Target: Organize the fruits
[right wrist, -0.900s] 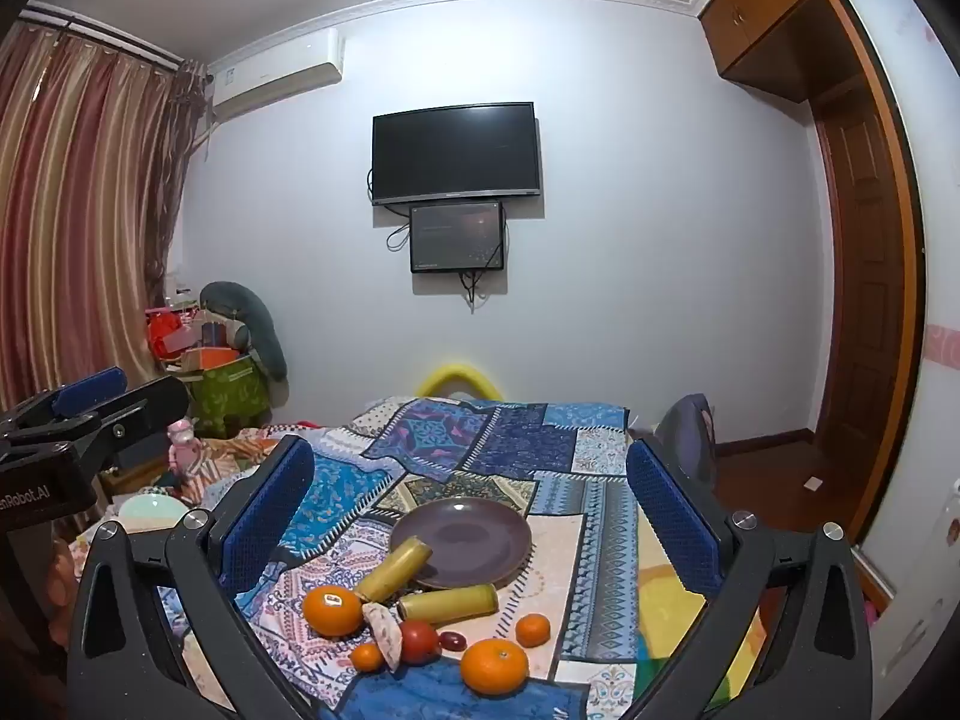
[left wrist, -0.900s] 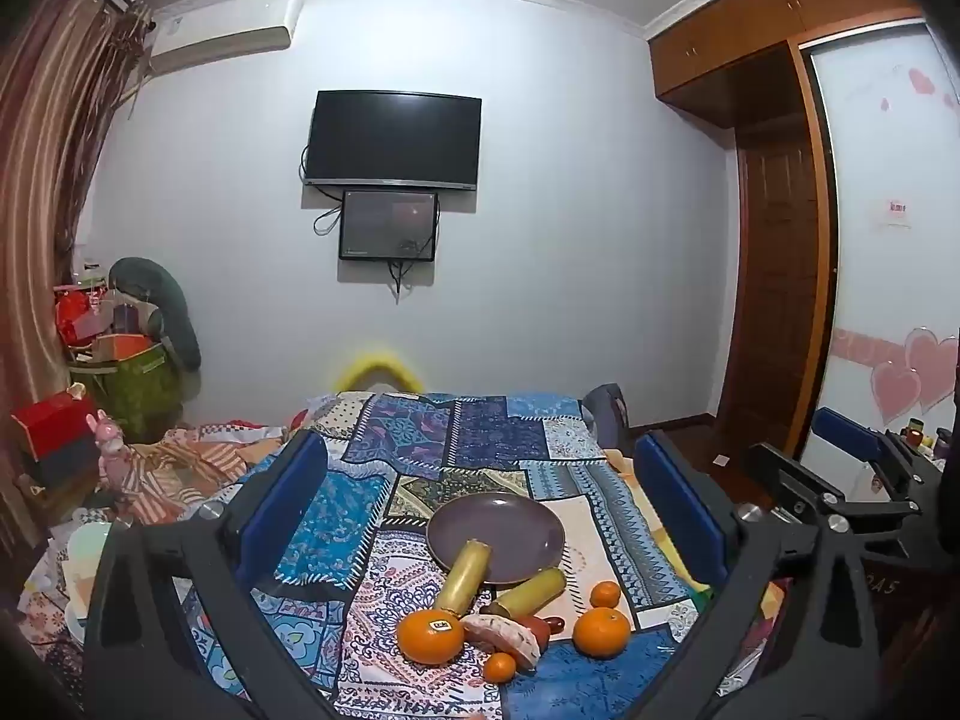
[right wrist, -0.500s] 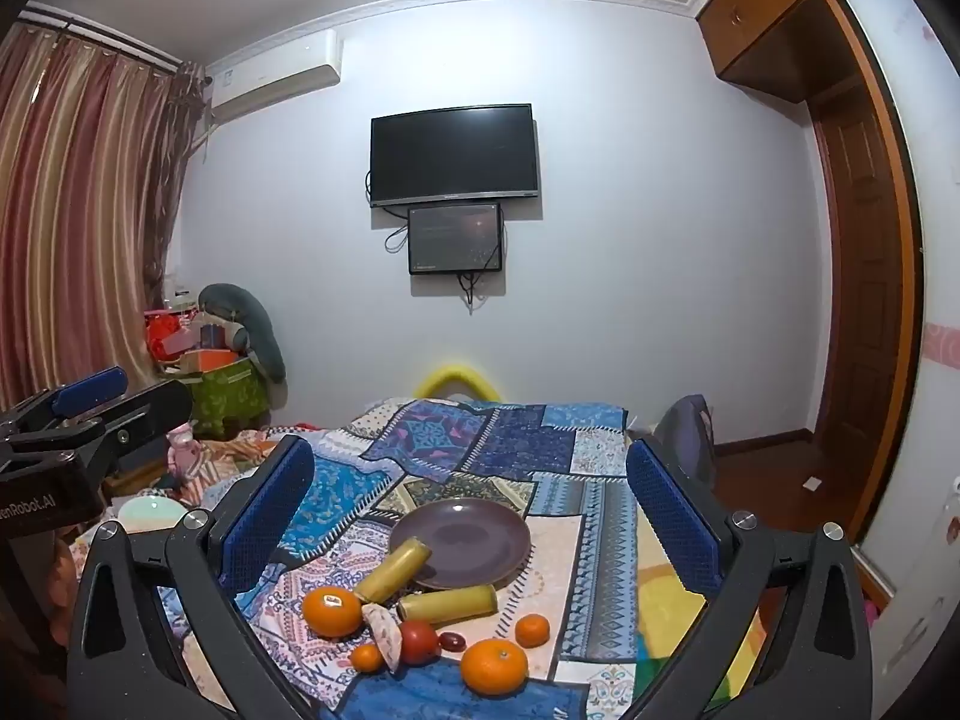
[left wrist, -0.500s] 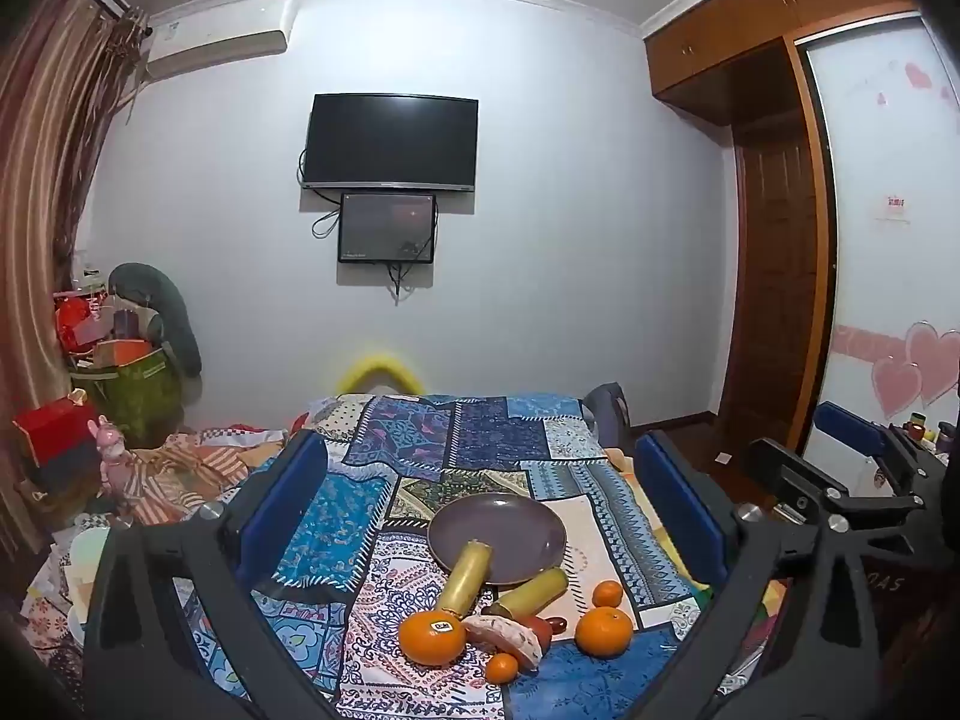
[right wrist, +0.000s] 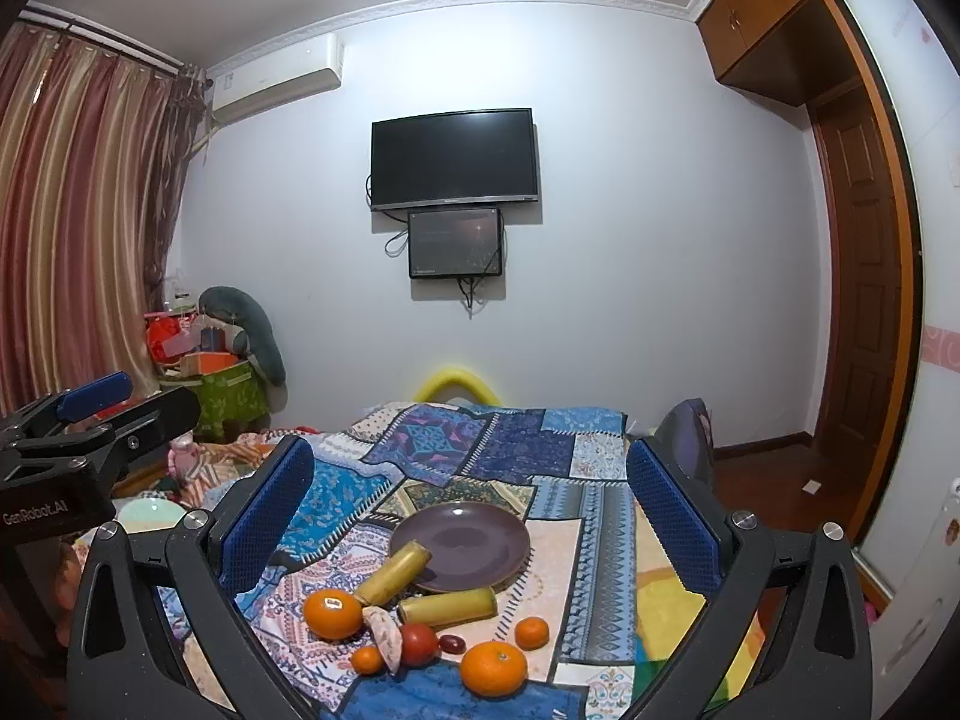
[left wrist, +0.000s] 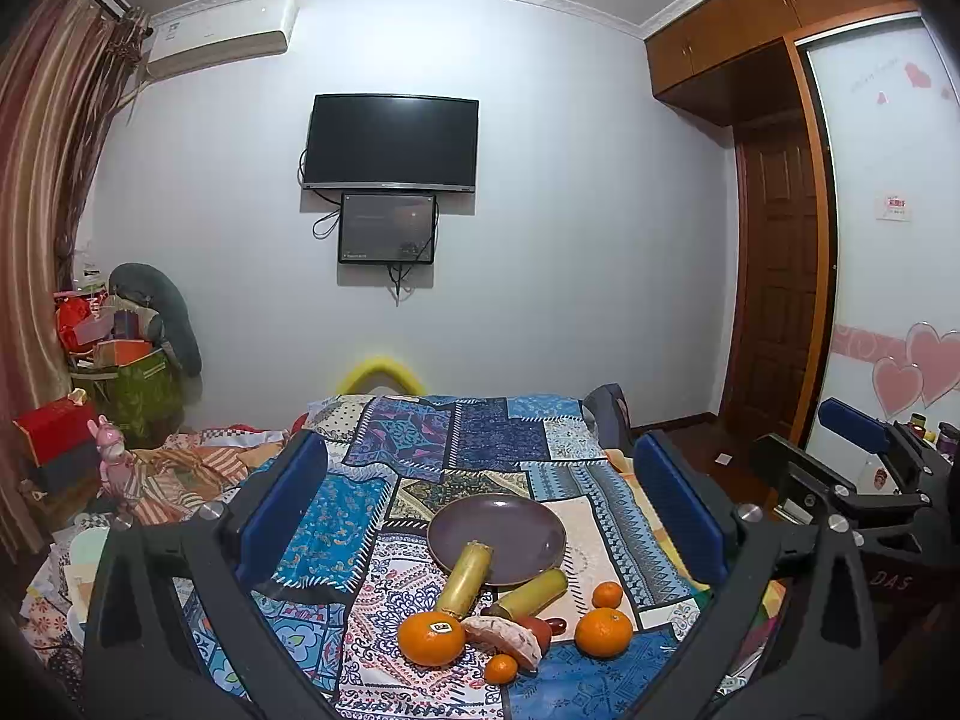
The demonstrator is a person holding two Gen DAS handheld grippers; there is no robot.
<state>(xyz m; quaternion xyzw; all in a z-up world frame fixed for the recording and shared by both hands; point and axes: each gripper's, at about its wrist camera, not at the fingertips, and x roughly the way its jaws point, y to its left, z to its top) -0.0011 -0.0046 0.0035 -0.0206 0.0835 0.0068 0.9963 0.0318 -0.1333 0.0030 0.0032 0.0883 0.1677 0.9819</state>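
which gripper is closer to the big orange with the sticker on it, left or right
Left, though only slightly. The stickered orange lies just left of center between the open left gripper fingers. For the open right gripper, the same orange sits off toward its left finger.

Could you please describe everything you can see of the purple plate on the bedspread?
The purple plate is round and shallow, dull purple-brown, with a glossy surface that looks like ceramic or melamine. It lies flat on the patchwork bedspread, with nothing resting in its middle. One yellowish cylinder lies with its far end over the plate's near-left rim. A second cylinder lies just in front of the near edge; whether it touches is unclear. The oranges sit nearer the cameras, apart from it. Neither tool touches it.
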